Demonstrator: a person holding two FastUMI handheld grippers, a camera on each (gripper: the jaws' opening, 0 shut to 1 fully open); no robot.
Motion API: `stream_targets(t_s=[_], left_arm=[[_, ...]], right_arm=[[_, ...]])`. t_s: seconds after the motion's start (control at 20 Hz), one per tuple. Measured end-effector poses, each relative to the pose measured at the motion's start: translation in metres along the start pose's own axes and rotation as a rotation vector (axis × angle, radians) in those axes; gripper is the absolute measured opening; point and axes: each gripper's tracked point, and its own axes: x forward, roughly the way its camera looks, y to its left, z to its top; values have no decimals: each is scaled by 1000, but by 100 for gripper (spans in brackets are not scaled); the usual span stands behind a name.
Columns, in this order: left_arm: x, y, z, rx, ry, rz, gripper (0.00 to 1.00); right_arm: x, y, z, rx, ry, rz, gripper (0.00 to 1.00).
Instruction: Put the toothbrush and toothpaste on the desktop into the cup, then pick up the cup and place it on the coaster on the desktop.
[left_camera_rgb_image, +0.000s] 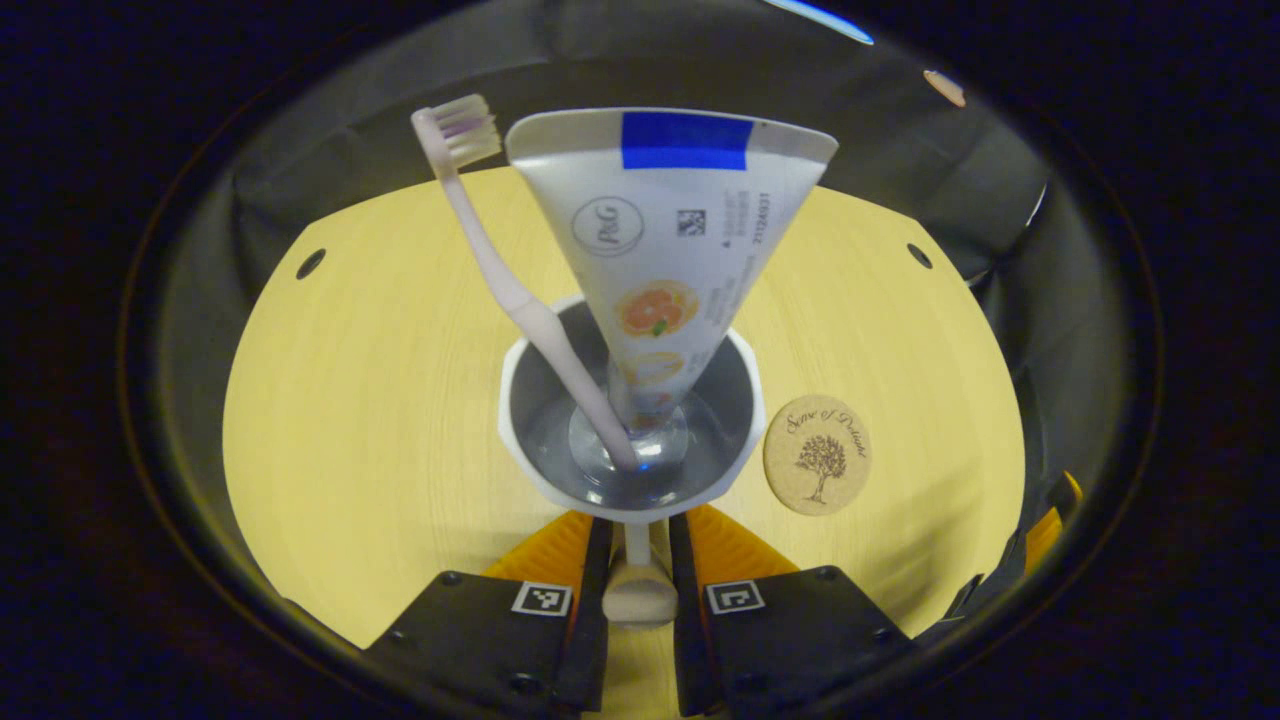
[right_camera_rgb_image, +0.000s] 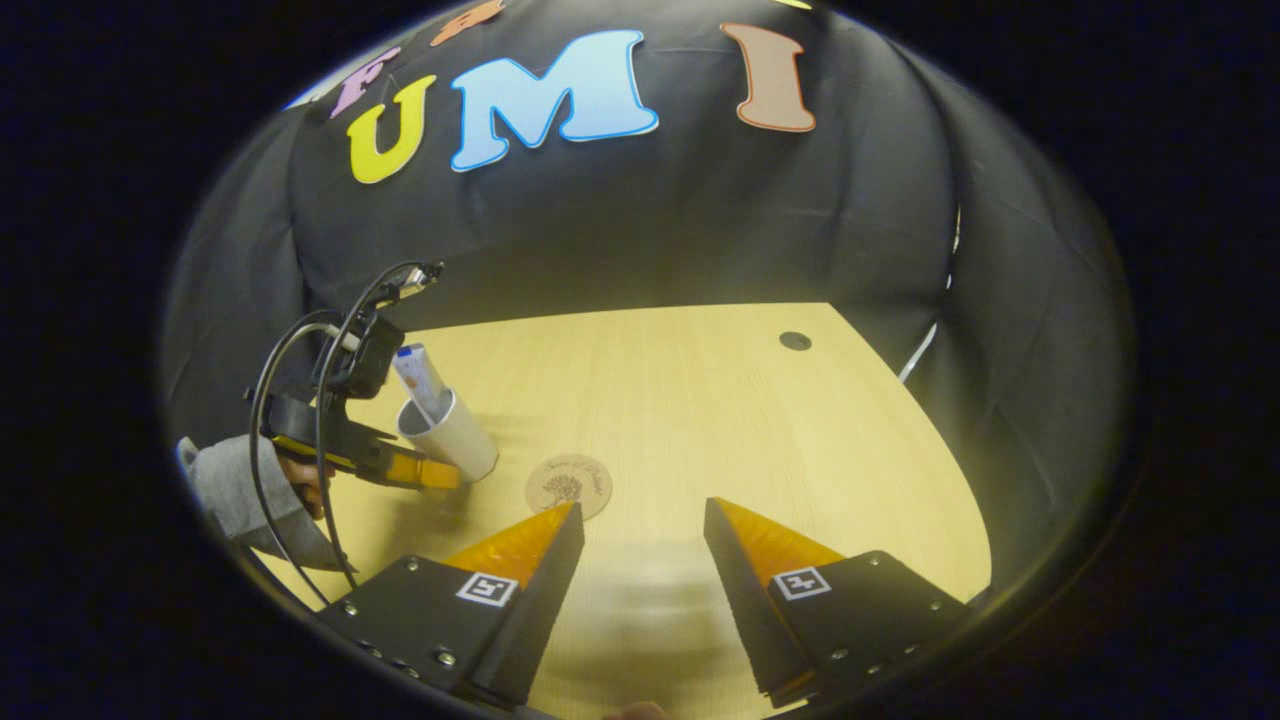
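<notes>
In the left gripper view, the left gripper (left_camera_rgb_image: 637, 560) has its two fingers pressed on the handle (left_camera_rgb_image: 638, 590) of the white cup (left_camera_rgb_image: 632, 420), one on each side. The cup holds the toothbrush (left_camera_rgb_image: 510, 285), bristles up and leaning away from the toothpaste tube (left_camera_rgb_image: 672, 240), which stands cap down beside it. The round cork coaster (left_camera_rgb_image: 817, 454) lies just beside the cup, apart from it.

The right gripper view shows the right gripper (right_camera_rgb_image: 640, 530) with its jaws spread wide and nothing between them, near the coaster (right_camera_rgb_image: 568, 485). Beyond the coaster, the left gripper (right_camera_rgb_image: 425, 472) and a grey sleeve (right_camera_rgb_image: 225, 495) appear from the side, with the cup (right_camera_rgb_image: 450, 435) tilted.

The desktop (right_camera_rgb_image: 700, 400) is pale wood with a dark hole (right_camera_rgb_image: 795, 341); black cloth (right_camera_rgb_image: 620, 220) walls the booth.
</notes>
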Motion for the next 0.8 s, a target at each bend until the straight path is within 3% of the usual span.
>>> stream_targets(t_s=[0.15, 0.35, 0.8], left_arm=[[-6, -16, 4, -7, -29, -34, 34], [-12, -37, 15, 60, -66, -38, 35], [-6, -108, 0, 163, -31, -100, 34]], right_arm=[[-2, -2, 0, 8, -2, -8, 78], [-7, -9, -5, 19, -4, -13, 78], [-16, -30, -12, 50, -6, -31, 78]])
